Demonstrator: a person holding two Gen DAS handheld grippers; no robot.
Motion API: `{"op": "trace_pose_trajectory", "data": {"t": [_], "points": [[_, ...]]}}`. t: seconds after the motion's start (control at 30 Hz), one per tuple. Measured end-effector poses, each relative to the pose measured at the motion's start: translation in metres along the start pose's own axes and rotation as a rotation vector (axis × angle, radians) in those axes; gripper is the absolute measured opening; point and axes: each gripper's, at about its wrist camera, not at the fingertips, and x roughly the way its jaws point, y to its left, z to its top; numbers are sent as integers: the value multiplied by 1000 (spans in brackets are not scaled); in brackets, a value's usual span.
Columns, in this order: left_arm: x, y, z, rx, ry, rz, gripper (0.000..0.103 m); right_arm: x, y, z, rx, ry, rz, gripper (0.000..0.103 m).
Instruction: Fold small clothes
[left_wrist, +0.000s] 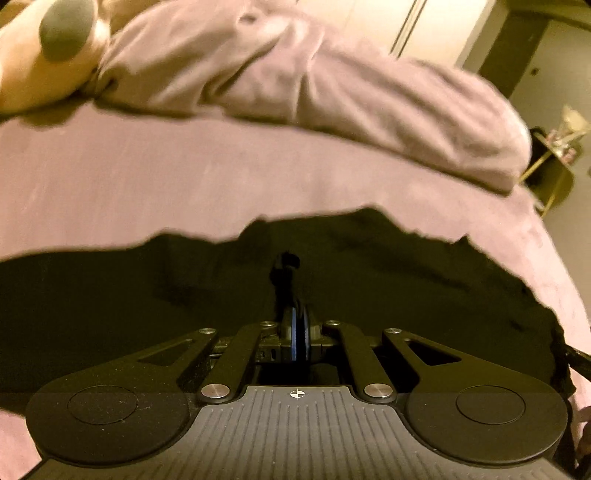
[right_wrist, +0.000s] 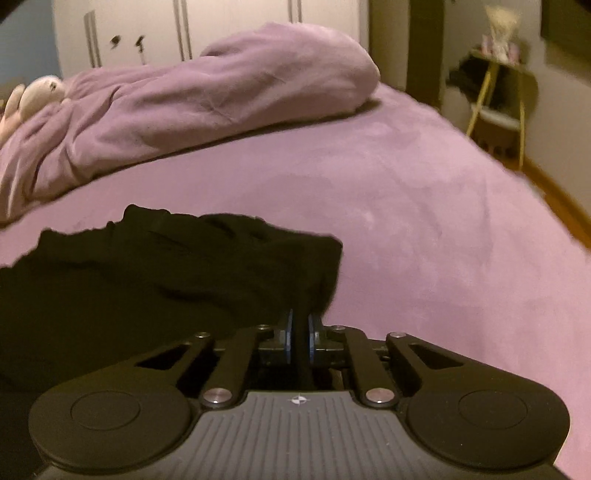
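Both grippers pinch the black garment (right_wrist: 155, 280) lying near on the purple bedsheet (right_wrist: 424, 221): left gripper (left_wrist: 295, 332) closed on its cloth, right gripper (right_wrist: 300, 334) closed on its right edge. Far behind lie a rumpled blanket (right_wrist: 207, 99) and plush toy (right_wrist: 40, 92). No writing is readable.

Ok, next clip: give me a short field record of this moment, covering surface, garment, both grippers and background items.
surface: bed with purple sheet
garment: black garment, crumpled, lying on the sheet
left gripper: shut, pinching black fabric
right gripper: shut on the garment's right edge
background: bunched purple blanket; plush toy beside it; yellow-legged side table
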Motion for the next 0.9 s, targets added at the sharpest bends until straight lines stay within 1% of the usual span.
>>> {"op": "trace_pose_trajectory", "data": {"t": [0.03,0.1,0.13,0.17,0.2,0.23,0.27,0.3,0.33,0.4,0.5,0.57,0.6,0.67,0.73,0.9], "points": [[-1,-1,1,6,-11,-1,5,-4,2,0,-18,-36,-21,5],[4,-1,1,22,-3,20,5,-10,2,0,-28,-86,-79,3],[8,-1,0,30,11,37,6,-8,3,-1,-40,-96,-113,3],[12,-1,-1,38,30,61,6,-3,4,-3,-58,-90,-157,0],[16,1,-4,42,46,73,6,3,4,-5,-72,-60,-181,0],[16,2,-6,43,45,64,6,11,3,-7,-73,-11,-177,0],[15,3,-6,44,43,57,7,13,0,-10,-58,12,-165,0],[12,4,-7,40,43,52,9,7,-2,-11,-53,-8,-159,0],[10,5,-7,30,44,45,9,0,-3,-10,-38,-12,-143,1],[4,8,-7,12,46,26,10,-17,-4,-12,3,-45,-81,1],[-2,9,-10,-11,63,-2,15,-45,5,-22,-17,-101,26,1],[-5,7,-12,-11,71,-19,19,-54,14,-30,-38,-98,85,1],[-6,6,-14,-6,73,-19,20,-55,18,-35,-49,-82,102,1],[-5,3,-17,11,81,1,20,-53,22,-43,-72,-48,105,1],[-4,1,-18,24,83,19,20,-46,25,-49,-96,-8,77,2],[-4,-1,-20,32,80,39,19,-47,29,-51,-135,-20,44,1]]}}
